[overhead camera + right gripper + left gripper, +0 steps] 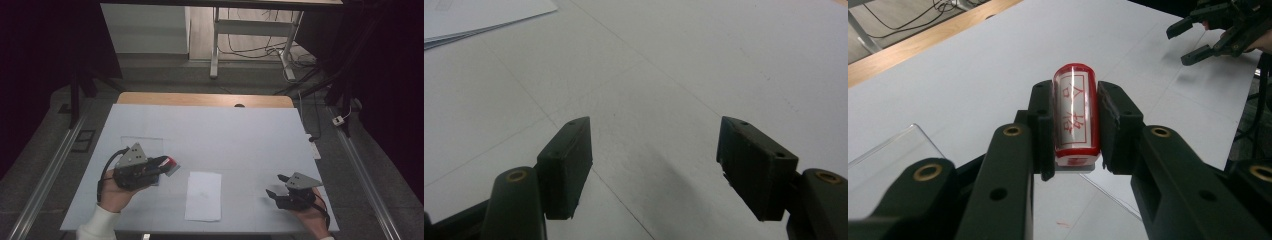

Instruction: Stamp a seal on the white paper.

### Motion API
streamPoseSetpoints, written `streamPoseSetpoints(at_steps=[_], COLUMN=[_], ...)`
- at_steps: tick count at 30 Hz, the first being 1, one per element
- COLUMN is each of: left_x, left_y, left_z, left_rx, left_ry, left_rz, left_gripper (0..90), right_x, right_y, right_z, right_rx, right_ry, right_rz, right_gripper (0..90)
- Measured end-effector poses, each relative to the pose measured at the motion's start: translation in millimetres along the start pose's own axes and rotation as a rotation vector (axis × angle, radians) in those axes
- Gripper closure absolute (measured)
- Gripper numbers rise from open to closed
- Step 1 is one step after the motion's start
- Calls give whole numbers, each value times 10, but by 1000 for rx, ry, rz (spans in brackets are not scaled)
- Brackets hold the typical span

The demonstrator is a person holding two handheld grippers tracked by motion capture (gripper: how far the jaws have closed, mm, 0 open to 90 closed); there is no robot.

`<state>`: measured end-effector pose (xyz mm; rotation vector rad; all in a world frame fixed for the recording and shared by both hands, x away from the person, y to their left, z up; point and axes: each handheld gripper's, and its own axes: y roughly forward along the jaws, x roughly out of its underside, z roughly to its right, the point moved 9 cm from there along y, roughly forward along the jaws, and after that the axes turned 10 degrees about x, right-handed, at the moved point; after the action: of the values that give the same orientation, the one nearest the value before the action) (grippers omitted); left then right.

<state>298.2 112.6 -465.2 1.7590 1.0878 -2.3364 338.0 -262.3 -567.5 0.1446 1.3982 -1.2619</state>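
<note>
Two hand-held grippers over a white-covered table. The left gripper is clamped on a red-and-white cylindrical stamp with red characters on its label, both pads pressing its sides; the stamp's long axis runs along the jaws, its rounded red end pointing away from the hand. In the high view this gripper sits at the left of the table, its tip turned toward the centre, with the stamp raised above the surface. The white rectangular sheet of paper lies just to the right of and nearer the person than the stamp, long side running away from the person; it is probably the stamping target, so the coming move would be a short carry rightward and down. The left hand is clearly the nearer one. A clear plastic sheet lies beneath and behind the left gripper, touching nothing held. The right gripper has its jaws spread wide and empty, low over bare table; in the high view it rests well to the right of the paper, leaving the path unobstructed.
</note>
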Motion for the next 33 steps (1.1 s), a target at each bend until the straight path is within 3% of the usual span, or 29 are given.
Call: streamPoseSetpoints(at_steps=[33], left_x=[97], left_y=[556], left_z=[257], left_rx=[88], left_ry=[39], left_rz=[-94], left_gripper=[699], right_x=[14], right_y=[-12], right_z=[-14], right_rx=[-4], right_ry=[-1], right_rz=[-2], right_gripper=[299])
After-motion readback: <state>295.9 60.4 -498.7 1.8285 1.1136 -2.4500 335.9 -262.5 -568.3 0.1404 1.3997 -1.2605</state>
